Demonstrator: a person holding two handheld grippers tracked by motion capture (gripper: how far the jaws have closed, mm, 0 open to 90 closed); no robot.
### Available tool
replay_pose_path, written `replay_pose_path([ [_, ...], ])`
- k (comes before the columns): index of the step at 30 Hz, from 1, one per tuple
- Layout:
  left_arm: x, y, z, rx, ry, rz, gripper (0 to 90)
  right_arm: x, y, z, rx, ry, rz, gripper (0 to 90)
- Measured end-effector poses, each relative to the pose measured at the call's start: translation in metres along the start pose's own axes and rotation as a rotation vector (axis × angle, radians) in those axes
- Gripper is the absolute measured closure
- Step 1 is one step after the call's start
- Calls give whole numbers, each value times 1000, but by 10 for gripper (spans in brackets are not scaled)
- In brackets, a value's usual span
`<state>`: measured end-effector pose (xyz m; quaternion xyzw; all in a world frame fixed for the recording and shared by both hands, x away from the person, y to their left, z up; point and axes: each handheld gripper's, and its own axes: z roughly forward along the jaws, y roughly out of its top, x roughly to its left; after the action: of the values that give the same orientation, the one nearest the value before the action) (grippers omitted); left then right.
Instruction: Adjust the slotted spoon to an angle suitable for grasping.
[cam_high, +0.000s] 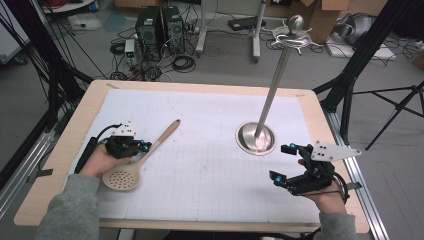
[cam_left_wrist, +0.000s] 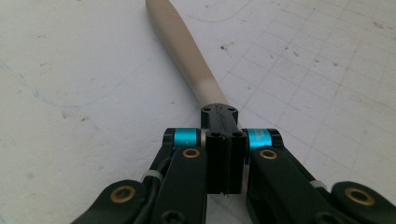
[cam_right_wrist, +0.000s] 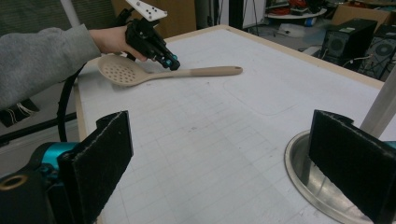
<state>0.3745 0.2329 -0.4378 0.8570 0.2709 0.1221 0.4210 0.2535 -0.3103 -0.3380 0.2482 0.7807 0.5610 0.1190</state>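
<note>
**Skimmer Gripped, Not Yet Lifted to the Stand**

Begins with the largest: a wooden table (cam_high: 60, 150) covered by a white grid mat (cam_high: 200, 175). Looks, judging by the layout, like an early stage of hanging a utensil.

Next, at about 2 o'clock from the mat's middle: a metal stand (cam_high: 272, 90), with a round base flat on the mat, a tall pole leaning toward 1 o'clock in the high view, and hooks near the knob on top. Carries nothing on those hooks, as far as can be made out.

At 9 o'clock on the mat: a beige slotted skimmer (cam_high: 131, 174), bowl toward 7 o'clock and handle tip toward 1 o'clock. Seems to rest on the mat; hard to say whether lifted at all. Sits well apart from the stand.

Then the left gripper (cam_high: 142, 146), clenched on the skimmer's handle just beyond the bowl, pads pressed together around it in the left gripper view.

Last, at 4 o'clock, just beside the stand's base: the right gripper (cam_high: 280, 162), released, jaws spread wide with nothing between them.

Done so far: the grasp only. Left, by this reading: raising the skimmer, carrying it across toward 2 o'clock, catching it on a hook, letting go. Possibly calls for the free gripper to steady the stand.
</note>
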Motion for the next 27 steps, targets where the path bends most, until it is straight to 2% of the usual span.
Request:
replay_pose_path([
  [3, -1, 0, 1, -5, -17, 19, 896, 0, 0, 0, 1, 1, -1, 60],
  [10, -4, 0, 2, -12, -51, 34, 897, 0, -1, 2, 4, 2, -2, 60],
  [15, -5, 1, 4, -15, -71, 24, 896, 0, -1, 2, 12, 2, 1, 60],
  [20, -7, 1, 5, -14, -95, 31, 896, 0, -1, 2, 14, 2, 0, 60],
  [22, -8, 1, 5, -14, -98, 30, 896, 1, -1, 2, 14, 2, 0, 60],
  [25, -8, 2, 5, -7, -65, 37, 896, 1, -1, 2, 15, 4, 2, 60],
  [27, -8, 4, 0, -24, -54, 35, 896, 0, -1, 2, 13, 2, -6, 60],
])
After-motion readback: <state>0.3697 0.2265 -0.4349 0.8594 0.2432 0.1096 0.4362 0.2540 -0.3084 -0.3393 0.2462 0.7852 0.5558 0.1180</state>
